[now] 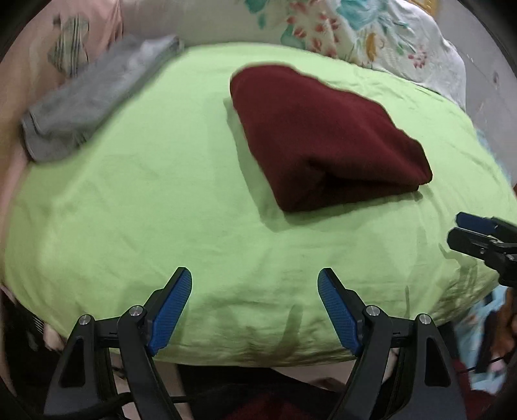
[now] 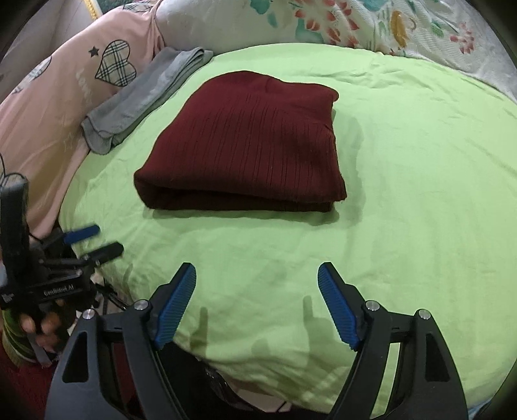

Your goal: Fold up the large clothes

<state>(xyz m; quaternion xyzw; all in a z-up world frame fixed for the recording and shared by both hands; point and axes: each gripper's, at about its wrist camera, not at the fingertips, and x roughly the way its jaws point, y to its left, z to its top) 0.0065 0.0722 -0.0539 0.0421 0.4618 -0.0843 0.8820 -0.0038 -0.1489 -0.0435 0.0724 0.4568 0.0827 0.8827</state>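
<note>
A dark red ribbed knit garment (image 1: 323, 135) lies folded into a thick rectangle on the green sheet (image 1: 161, 210); it also shows in the right wrist view (image 2: 252, 145). My left gripper (image 1: 255, 281) is open and empty over the sheet's near edge, well short of the garment. My right gripper (image 2: 257, 274) is open and empty, also short of the garment. Each gripper shows in the other's view: the right one (image 1: 458, 229) at the right edge, the left one (image 2: 103, 240) at the left edge.
A folded grey garment (image 1: 93, 97) lies at the sheet's far left, also in the right wrist view (image 2: 145, 97). A pink bedcover with a plaid heart (image 2: 64, 97) is on the left. A floral quilt (image 2: 355, 22) lies along the back.
</note>
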